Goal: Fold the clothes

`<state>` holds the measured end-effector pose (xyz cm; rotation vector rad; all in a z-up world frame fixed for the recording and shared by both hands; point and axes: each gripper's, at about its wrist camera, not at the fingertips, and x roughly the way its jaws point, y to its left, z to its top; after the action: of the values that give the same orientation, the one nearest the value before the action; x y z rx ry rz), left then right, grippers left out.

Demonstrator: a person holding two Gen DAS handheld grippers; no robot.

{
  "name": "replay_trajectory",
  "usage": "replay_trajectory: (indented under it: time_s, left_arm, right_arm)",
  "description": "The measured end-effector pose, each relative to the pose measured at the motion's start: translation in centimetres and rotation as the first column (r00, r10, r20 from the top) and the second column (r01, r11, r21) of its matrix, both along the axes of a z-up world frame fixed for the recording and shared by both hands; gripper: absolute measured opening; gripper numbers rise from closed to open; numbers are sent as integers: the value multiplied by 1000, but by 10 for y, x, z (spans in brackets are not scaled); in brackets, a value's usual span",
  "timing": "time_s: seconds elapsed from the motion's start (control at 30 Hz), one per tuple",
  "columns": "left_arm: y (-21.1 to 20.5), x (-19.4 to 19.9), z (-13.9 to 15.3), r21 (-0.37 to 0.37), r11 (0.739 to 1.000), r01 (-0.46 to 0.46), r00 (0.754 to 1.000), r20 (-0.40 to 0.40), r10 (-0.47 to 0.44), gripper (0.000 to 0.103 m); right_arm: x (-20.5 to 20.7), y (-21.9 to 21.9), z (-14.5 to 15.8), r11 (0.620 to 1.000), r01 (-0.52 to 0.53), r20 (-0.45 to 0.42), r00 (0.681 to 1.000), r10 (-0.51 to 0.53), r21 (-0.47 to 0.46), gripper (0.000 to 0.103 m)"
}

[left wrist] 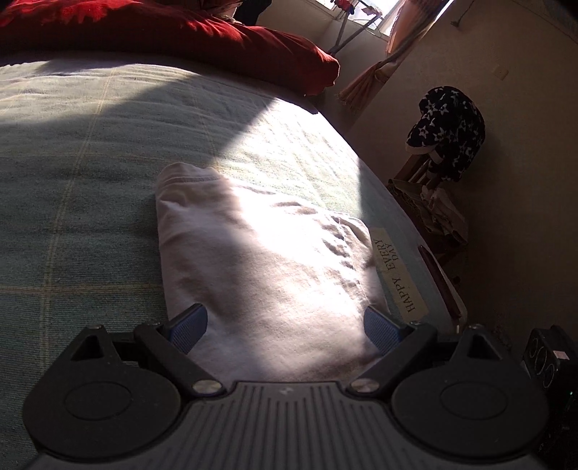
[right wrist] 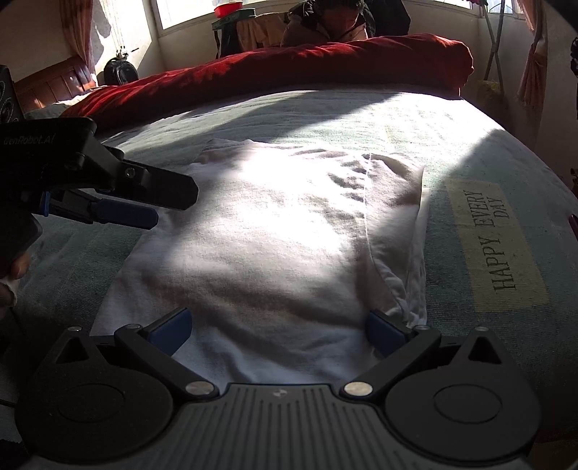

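Observation:
A white garment [left wrist: 267, 260] lies folded flat on the pale green checked bedspread [left wrist: 72, 202], half in bright sunlight. My left gripper [left wrist: 285, 325] is open, its blue pads wide apart over the garment's near end. In the right wrist view the same garment [right wrist: 274, 231] lies spread in front, with a folded seam along its right side. My right gripper [right wrist: 278, 329] is open above the garment's near edge. The left gripper [right wrist: 155, 209] also shows there at the left, above the garment's left edge, holding nothing.
A red quilt [right wrist: 289, 72] lies along the far side of the bed. A "HAPPY EVERY DAY" label [right wrist: 498, 238] is on the bedspread to the right of the garment. A chair with star-patterned clothing [left wrist: 448, 130] stands beside the bed. A person [right wrist: 325, 21] sits behind the quilt.

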<state>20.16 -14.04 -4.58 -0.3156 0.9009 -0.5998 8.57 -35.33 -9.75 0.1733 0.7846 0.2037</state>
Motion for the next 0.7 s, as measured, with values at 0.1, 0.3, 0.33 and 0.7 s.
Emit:
replay_trajectory:
  time_s: [0.1, 0.3, 0.33, 0.7]
  left_arm:
    - [18, 1, -1, -40, 998, -51, 999, -12, 51, 93]
    - [46, 9, -23, -131, 984, -124, 985, -135, 106, 93]
    - [48, 10, -28, -137, 982, -132, 982, -154, 111, 93]
    - [46, 51, -61, -283, 953, -113, 953, -304, 23, 98]
  right_arm:
    - [-4, -23, 9, 990, 19, 13, 1000, -21, 140, 103]
    - [0, -84, 12, 915, 107, -17, 994, -109, 389, 103]
    - [3, -91, 11, 911, 127, -28, 992, -126, 392, 103]
    - [52, -134, -39, 734, 172, -183, 981, -66, 657, 103]
